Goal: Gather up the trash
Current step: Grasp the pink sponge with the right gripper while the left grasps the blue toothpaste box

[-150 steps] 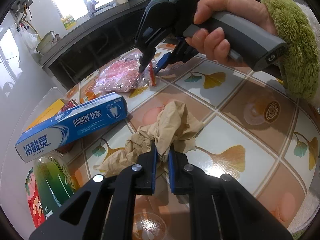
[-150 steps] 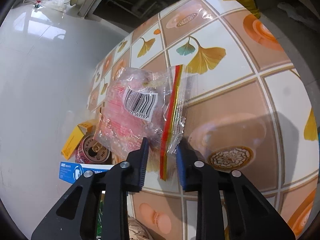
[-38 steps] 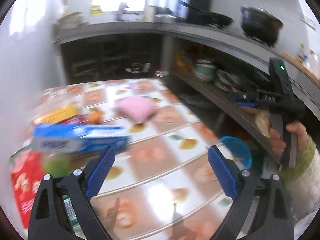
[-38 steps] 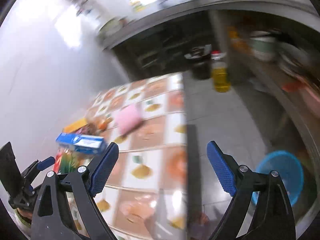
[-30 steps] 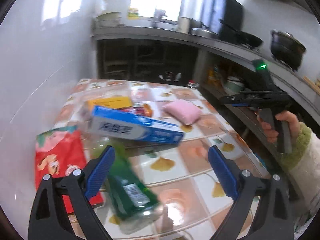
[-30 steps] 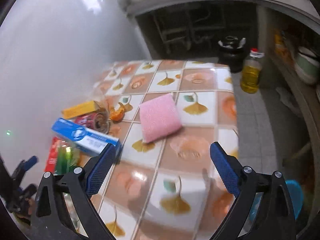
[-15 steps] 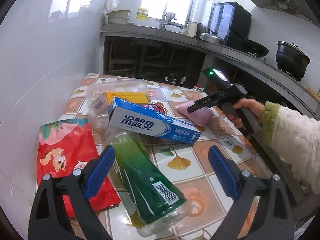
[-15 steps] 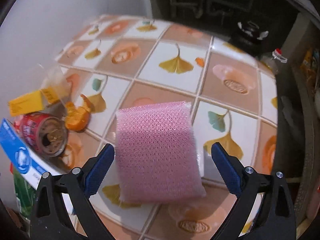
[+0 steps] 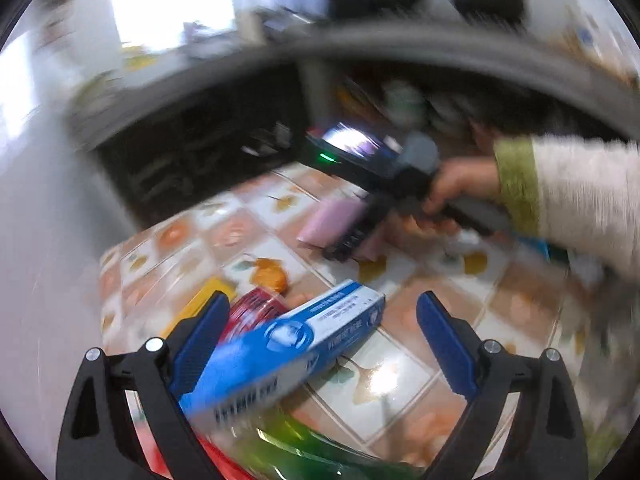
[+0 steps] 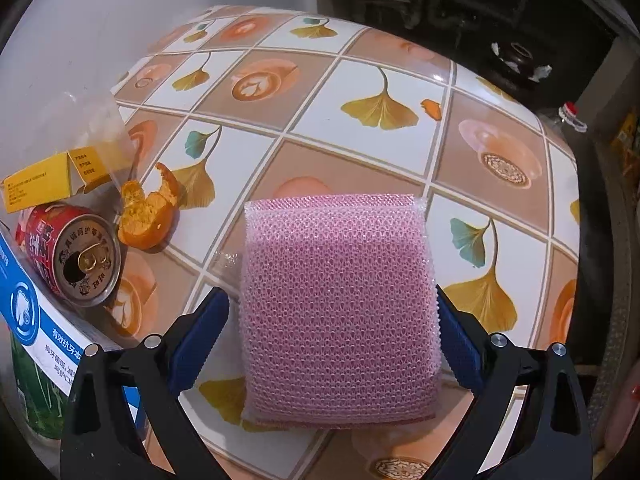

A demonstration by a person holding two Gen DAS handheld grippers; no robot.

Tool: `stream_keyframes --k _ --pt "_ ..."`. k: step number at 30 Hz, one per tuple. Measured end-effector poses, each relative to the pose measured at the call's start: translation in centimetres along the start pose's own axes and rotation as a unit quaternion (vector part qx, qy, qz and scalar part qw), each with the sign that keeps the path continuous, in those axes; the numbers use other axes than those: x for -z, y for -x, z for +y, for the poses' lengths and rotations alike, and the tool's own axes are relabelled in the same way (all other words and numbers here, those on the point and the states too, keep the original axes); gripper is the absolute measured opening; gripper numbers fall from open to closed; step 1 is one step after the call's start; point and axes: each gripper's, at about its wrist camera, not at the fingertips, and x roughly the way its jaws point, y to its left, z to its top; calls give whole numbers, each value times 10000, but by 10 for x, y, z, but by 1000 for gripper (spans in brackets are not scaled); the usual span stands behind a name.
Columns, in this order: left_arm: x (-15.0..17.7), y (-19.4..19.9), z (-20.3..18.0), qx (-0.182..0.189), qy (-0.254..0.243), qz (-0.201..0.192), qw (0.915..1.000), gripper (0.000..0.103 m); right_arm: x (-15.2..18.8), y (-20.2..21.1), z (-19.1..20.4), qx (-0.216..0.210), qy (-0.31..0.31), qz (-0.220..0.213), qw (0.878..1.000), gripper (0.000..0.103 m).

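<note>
Right gripper (image 10: 332, 328): fingers were spread wide, one on each side of the pink mesh sponge (image 10: 338, 300); whether the pads touched it could not be told, and nothing was pinched.
Left gripper (image 9: 320, 344): fingers were spread wide and empty, held above the near-left clutter; that view was blurred.
Pink mesh sponge: lay flat on the tiled table (image 10: 400, 80), near its right side.
Orange peel (image 10: 148, 208): lay left of the sponge, apart from it; a small scrap (image 10: 431, 108) lay far off.
Red can (image 10: 70, 250): lay on its side at the left, opened.
Toothpaste box (image 9: 280, 356): lay at the near left, over a green bottle (image 10: 34, 400).
Yellow carton (image 10: 48, 180): lay at the far left, behind the can.
Progress: judged incomplete; several pieces were left on the table, and the sponge was judged the next item.
</note>
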Motion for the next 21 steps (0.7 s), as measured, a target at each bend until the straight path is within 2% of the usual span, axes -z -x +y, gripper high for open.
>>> stream_keyframes --k 2,4,5,8,13,16,20,21 --pt "-14 -26 -4 -248 -640 505 9964 92 -1 1 -2 -52 -29 -34 10000 93" --pt "-16 -49 -12 -121 -1160 953 9886 92 0 2 -3 -99 -62 -75 9999 93" --pt "-15 -60 -15 -47 -1409 1197 9828 92 0 2 -4 -137 -88 -104 9998 93" --pt "-2 -87 -27 -245 -2167 1761 9599 92 2 3 -10 -232 -170 -201 9994 93" --pt "15 -103 -37 -408 -2705 2069 9393 90 5 5 -13 -316 -230 -313 9987 93" --pt "26 -109 -48 -599 -3212 2178 9197 84 7 6 -15 -371 -289 -360 9982 93" --pt "40 -116 -61 -1123 -3813 2252 8895 75 9 9 -19 -453 -381 -430 9973 89" --pt "40 -115 -63 -1165 -3869 2254 8865 74 10 9 -20 -469 -404 -441 9971 88"
